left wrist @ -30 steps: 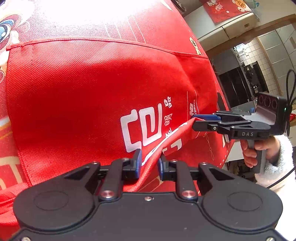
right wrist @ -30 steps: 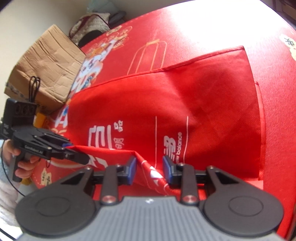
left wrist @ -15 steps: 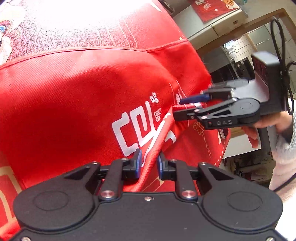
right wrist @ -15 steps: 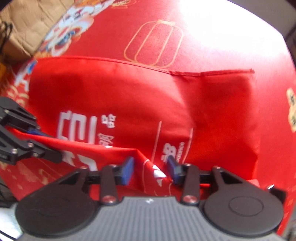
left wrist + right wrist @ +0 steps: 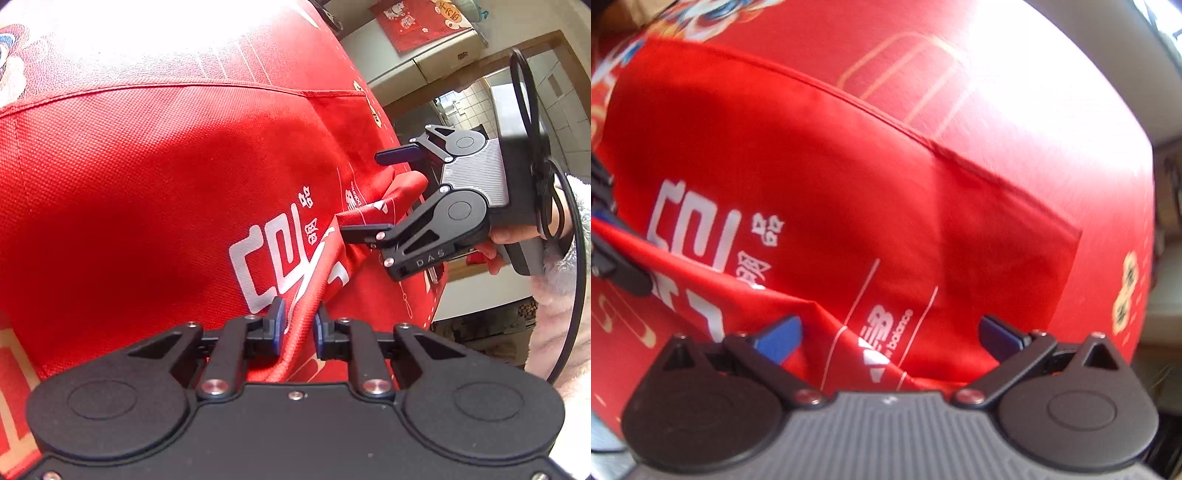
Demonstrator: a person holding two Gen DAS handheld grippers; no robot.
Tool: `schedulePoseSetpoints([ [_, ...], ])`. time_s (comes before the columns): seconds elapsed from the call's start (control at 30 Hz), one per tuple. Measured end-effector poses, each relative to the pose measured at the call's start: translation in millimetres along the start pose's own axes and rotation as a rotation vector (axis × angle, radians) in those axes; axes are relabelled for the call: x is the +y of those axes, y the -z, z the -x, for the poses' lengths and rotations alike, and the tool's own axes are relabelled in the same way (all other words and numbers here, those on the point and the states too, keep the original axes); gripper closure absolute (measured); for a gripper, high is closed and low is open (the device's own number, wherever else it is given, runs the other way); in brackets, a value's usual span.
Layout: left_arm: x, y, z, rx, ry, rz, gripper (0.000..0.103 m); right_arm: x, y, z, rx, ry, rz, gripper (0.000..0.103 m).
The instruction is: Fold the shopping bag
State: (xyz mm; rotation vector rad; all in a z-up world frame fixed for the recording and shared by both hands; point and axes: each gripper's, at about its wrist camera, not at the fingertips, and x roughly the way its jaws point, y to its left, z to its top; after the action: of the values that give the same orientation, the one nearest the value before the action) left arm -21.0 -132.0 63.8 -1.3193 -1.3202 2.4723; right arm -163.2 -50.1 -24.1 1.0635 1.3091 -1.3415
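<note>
The red bag (image 5: 155, 206) lay spread flat on the counter (image 5: 1015, 96), which was draped in a red printed cloth, with its near edge lifted and turned back over the printed panel. The left gripper (image 5: 297, 325) stood narrow, its blue pads pinching that raised fold (image 5: 314, 280) where the cloth ran up between them. The right gripper (image 5: 888, 334) stood wide, both fingers (image 5: 777, 338) clear of the fabric; the folded corner with the logo lay loose in the gap, touching neither pad as far as the right wrist view showed. In the left wrist view the same gripper hung just beside the fold's free end, one finger above and one below it, held by a hand in a pale fleecy sleeve (image 5: 561, 258). The step in hand looked like the first fold: the near edge carried over the bag, one side let go and the other not yet. The next move probably called for the left side to lay its part of the edge down level with the released corner, so the crease ran straight, and then to let go. The stiff, woven-looking cloth might spring back, so a press along the crease would likely be needed before any further fold.
</note>
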Motion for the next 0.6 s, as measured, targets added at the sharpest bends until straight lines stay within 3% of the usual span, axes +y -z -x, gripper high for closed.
schedulePoseSetpoints([
  [0.1, 0.0, 0.0, 1.3, -0.006, -0.004, 0.005, 0.085, -13.7, -2.2, -30.5, 0.035, -0.128, -0.057, 0.001],
  [0.2, -2.8, 0.4, 3.0, -0.007, -0.020, 0.001, 0.085, -14.4, -2.5, -54.7, 0.035, -0.190, -0.061, 0.001],
  [0.37, -14.7, 1.9, 4.8, -0.024, -0.079, -0.053, 0.085, 8.0, -7.4, -79.4, 0.033, -0.155, 0.001, 0.001],
  [0.43, -28.7, 7.5, 3.9, -0.059, -0.146, -0.121, 0.085, 15.6, -8.1, -88.7, 0.029, -0.143, 0.016, 0.001],
  [0.53, -56.8, 22.1, 9.9, -0.144, -0.303, -0.257, 0.073, 23.5, -7.3, -105.7, 0.015, -0.147, 0.025, 0.001],
  [0.6, -66.6, 32.0, 21.2, -0.205, -0.314, -0.291, 0.073, 28.3, -6.4, -116.9, 0.004, -0.149, 0.029, 0.001],
])
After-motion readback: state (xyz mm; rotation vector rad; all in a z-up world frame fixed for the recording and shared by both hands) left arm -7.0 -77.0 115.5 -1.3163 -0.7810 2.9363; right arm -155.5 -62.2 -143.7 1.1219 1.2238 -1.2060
